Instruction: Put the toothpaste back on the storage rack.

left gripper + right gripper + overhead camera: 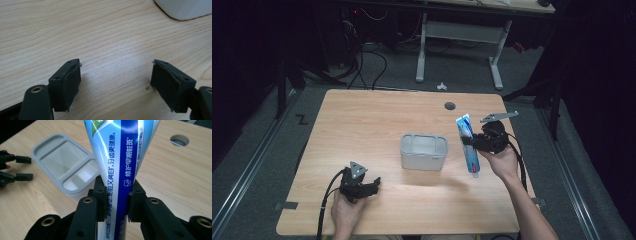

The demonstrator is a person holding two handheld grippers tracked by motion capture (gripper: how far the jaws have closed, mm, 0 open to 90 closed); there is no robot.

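A blue and white toothpaste tube (469, 145) with Chinese print is held off the table at the right, its flat end up and its cap end low. My right gripper (476, 143) is shut on the tube (120, 170) across its middle, both pads pressing its sides. A grey lidded plastic box (423, 151) stands at the table's centre, left of the tube; in the right gripper view the box (65, 165) lies beyond the jaws to the left. My left gripper (373, 186) rests low near the front left, open, with bare wood between its pads (72, 80).
The wooden table (362, 125) has a round cable hole (450, 106) at the back right. A corner of the grey box (185, 8) shows ahead of the left gripper. Tape marks sit at the front corners. A desk frame and cables stand on the floor behind.
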